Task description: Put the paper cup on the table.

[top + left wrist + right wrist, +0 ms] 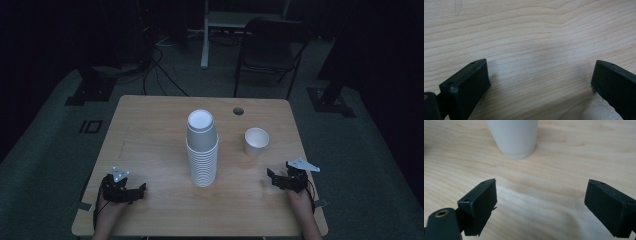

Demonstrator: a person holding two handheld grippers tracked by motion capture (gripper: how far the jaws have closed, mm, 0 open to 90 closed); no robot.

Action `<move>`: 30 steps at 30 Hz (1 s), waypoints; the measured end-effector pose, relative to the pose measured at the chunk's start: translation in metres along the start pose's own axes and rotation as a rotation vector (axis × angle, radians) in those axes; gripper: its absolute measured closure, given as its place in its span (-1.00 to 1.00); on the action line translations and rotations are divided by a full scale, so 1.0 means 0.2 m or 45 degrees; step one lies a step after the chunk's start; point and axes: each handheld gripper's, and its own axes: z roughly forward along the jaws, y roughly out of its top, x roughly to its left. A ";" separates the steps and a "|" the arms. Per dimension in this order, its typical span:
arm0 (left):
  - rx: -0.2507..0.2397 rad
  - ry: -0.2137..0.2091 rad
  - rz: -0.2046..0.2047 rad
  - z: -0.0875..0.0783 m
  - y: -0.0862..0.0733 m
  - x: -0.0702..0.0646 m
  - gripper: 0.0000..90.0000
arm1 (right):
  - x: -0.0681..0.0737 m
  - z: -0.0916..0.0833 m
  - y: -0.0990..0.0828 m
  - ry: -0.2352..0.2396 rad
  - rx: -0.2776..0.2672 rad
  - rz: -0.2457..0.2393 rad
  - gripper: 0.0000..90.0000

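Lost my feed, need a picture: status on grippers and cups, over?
Left gripper open, empty, low at the table's near edge. Right gripper open, empty. Cup stack upright mid-table, single cup beside it. Nothing in the way.

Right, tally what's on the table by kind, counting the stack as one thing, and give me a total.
Stack of nested white paper cups: 1
Single white paper cup, standing apart to the stack's right: 1
Hand-held tongs: 2, the left tongs and the right tongs, both open and holding nothing
Total: 4
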 end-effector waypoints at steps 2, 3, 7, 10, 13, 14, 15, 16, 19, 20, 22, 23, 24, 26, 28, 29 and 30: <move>0.001 0.000 0.001 0.00 0.00 0.00 -0.96 | -0.01 -0.02 -0.01 -0.001 0.011 0.006 -0.77; 0.001 0.000 0.001 0.00 0.00 0.00 -0.96 | -0.01 -0.03 -0.02 -0.006 0.009 0.011 -0.77; 0.001 0.000 0.000 0.00 0.00 0.00 -0.96 | -0.02 -0.07 -0.05 -0.005 0.008 0.024 -0.77; 0.001 0.000 0.000 0.00 0.00 0.00 -0.96 | -0.02 -0.10 -0.07 0.012 0.017 0.013 -0.77; 0.001 0.000 0.000 0.00 0.00 0.00 -0.96 | -0.02 -0.14 -0.10 0.031 0.039 -0.010 -0.77; 0.001 0.000 0.000 0.00 0.00 0.00 -0.96 | -0.02 -0.15 -0.10 0.030 0.045 -0.016 -0.77; 0.001 0.000 0.000 0.00 0.00 0.00 -0.96 | -0.02 -0.16 -0.11 0.035 0.051 -0.021 -0.77; 0.000 0.000 -0.001 0.00 0.00 0.00 -0.96 | -0.03 -0.18 -0.12 0.041 0.050 -0.023 -0.77; 0.001 0.000 0.000 0.00 0.00 0.00 -0.96 | -0.03 -0.20 -0.14 0.050 0.054 -0.031 -0.77; 0.001 0.000 0.000 0.00 0.00 0.00 -0.96 | -0.04 -0.21 -0.14 0.045 0.057 -0.034 -0.77; 0.001 0.000 0.001 0.00 0.00 0.00 -0.96 | -0.04 -0.22 -0.15 0.049 0.075 -0.042 -0.77; 0.000 0.000 -0.001 0.00 0.00 0.00 -0.96 | -0.05 -0.22 -0.16 0.041 0.083 -0.046 -0.77; 0.001 0.001 0.001 0.00 0.00 0.00 -0.96 | -0.05 -0.23 -0.17 0.035 0.089 -0.047 -0.77; 0.001 0.000 0.001 0.00 0.00 0.00 -0.96 | -0.06 -0.24 -0.19 0.055 0.106 -0.053 -0.77; 0.001 0.000 0.000 0.00 0.00 0.00 -0.96 | -0.06 -0.25 -0.20 0.064 0.108 -0.060 -0.77; 0.000 0.000 -0.001 0.00 0.00 0.00 -0.96 | -0.07 -0.26 -0.21 0.075 0.109 -0.051 -0.77; 0.001 0.001 0.001 0.00 0.00 0.00 -0.96 | -0.07 -0.27 -0.21 0.091 0.109 -0.047 -0.77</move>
